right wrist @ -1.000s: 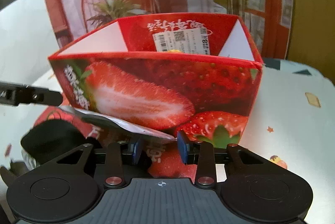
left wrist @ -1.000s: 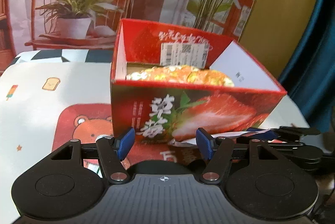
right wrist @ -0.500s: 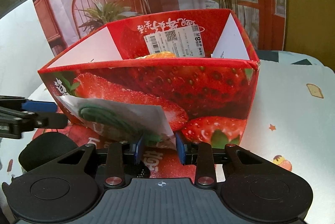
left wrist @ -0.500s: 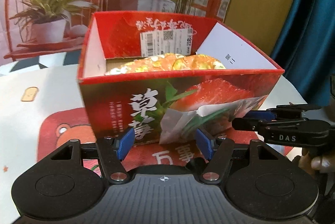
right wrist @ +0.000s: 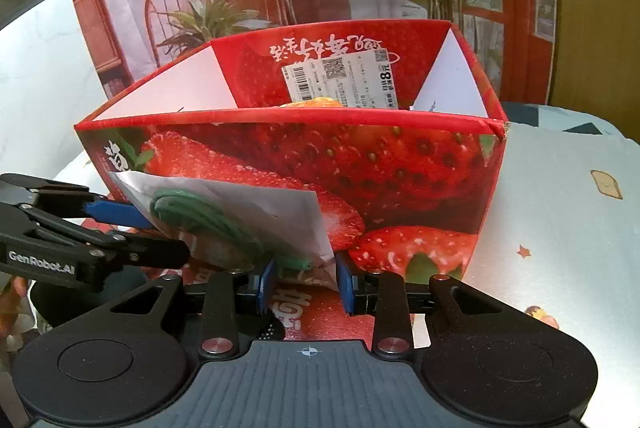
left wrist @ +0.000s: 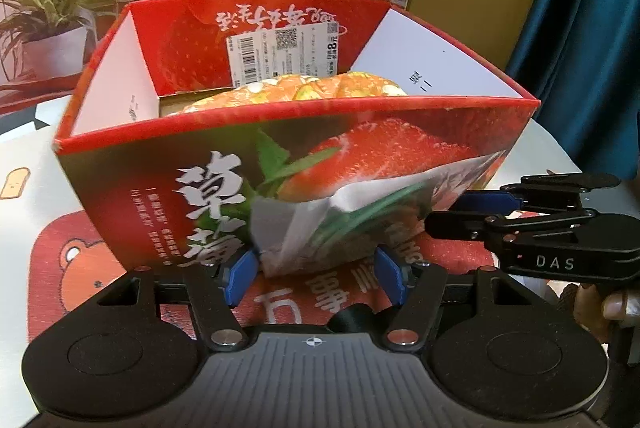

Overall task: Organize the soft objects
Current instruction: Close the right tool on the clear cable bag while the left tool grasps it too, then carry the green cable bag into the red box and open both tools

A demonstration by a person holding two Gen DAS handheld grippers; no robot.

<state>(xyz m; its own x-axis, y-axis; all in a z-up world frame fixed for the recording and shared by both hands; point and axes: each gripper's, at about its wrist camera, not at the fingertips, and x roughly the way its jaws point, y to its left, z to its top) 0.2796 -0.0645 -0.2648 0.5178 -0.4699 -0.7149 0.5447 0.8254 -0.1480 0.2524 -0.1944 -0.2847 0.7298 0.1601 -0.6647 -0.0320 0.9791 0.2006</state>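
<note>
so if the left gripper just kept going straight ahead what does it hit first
Most likely the pale packet, which already sits between the open left gripper fingers; right behind it stands the strawberry box front wall. Depth between them is unclear.

Box point(left wrist: 160, 196): red card printed with big strawberries, green leaves and white characters, plain white inner side flaps, a white barcode label point(left wrist: 284, 54) on the red back wall; orange, yellow-flecked packet point(left wrist: 304, 90) inside. Pouch point(right wrist: 224, 212): silvery white, green coil pattern showing on it. Both grippers black with blue pads point(left wrist: 236, 276); table cover point(right wrist: 560, 196) pale with small toast and star motifs, plus a red mat point(left wrist: 72, 268) bearing a bear face and white characters; teal curtain point(left wrist: 592, 28) at right.
</note>
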